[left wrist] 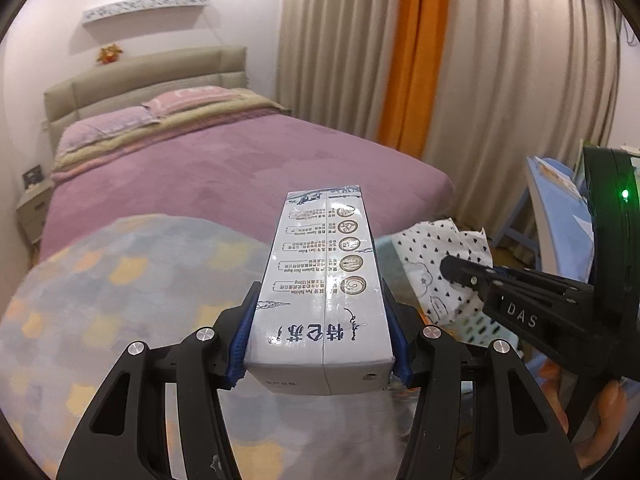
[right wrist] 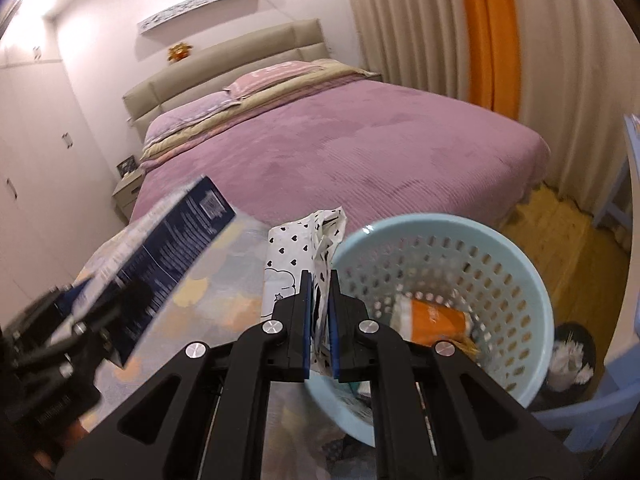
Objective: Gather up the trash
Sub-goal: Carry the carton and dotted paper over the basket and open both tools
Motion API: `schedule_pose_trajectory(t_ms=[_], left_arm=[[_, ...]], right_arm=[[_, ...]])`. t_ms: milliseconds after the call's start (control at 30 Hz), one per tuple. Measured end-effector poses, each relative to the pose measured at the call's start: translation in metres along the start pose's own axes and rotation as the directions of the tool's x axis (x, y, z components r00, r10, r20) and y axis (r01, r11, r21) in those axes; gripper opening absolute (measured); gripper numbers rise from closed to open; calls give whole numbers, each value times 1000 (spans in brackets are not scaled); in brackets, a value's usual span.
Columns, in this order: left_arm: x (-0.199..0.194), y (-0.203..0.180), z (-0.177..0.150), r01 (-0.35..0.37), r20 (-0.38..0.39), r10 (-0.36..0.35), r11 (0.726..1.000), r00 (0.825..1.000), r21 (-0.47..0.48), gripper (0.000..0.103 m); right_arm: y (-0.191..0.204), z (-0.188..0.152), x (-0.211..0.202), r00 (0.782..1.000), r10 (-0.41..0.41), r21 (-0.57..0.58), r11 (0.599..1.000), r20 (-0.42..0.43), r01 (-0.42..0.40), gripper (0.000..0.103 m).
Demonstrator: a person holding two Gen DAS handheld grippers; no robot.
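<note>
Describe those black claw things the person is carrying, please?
Each gripper, left and right, is black plastic with cut-out arms, silver round bolts and blue pads lining its two fingers. The right one carries raised "DAS" lettering and a round black housing with a green light.

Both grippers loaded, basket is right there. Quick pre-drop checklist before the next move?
1. Left gripper clamped on the milk carton: ok, pads press both sides.
2. Right gripper shut on the heart-print wrapper: ok.
3. Wrapper over the blue basket: not ok, it hangs beside the near rim.
4. Basket has room: ok, only an orange packet and a few scraps at the bottom.
5. Carton over the basket: not ok, it is off to the left above the patterned blanket.
6. Grippers clear of each other: ok, apart.
</note>
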State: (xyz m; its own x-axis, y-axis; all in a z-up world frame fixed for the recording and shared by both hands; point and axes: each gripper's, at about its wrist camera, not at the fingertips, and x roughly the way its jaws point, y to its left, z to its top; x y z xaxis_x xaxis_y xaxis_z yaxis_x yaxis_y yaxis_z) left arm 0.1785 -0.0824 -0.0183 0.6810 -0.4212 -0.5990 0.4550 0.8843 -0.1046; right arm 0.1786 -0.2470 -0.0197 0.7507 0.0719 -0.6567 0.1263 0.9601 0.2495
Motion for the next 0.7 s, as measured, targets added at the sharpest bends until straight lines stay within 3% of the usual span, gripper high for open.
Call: schedule_pose_trajectory(t_ms=[133,500,600,700], left_arm=[[26,-14,-8,64,-38,-66,997,997,-35,53],[66,-56,-15,96,-116,-95,995,989,5,54],[68,-60,-16,90,-120,-89,996,989,4,73],[66,-59,-19,85,-121,-83,996,989,7,73]], right_arm=[[-26,-3,0,999,-32,57,998,-16,33,5],[-98,-15,20,994,-31,217,975,-106,54,6],[-113,-19,25,992,18,260,966,-121,15,11],[-121,-22,26,992,30,274,962,-123,5,12]])
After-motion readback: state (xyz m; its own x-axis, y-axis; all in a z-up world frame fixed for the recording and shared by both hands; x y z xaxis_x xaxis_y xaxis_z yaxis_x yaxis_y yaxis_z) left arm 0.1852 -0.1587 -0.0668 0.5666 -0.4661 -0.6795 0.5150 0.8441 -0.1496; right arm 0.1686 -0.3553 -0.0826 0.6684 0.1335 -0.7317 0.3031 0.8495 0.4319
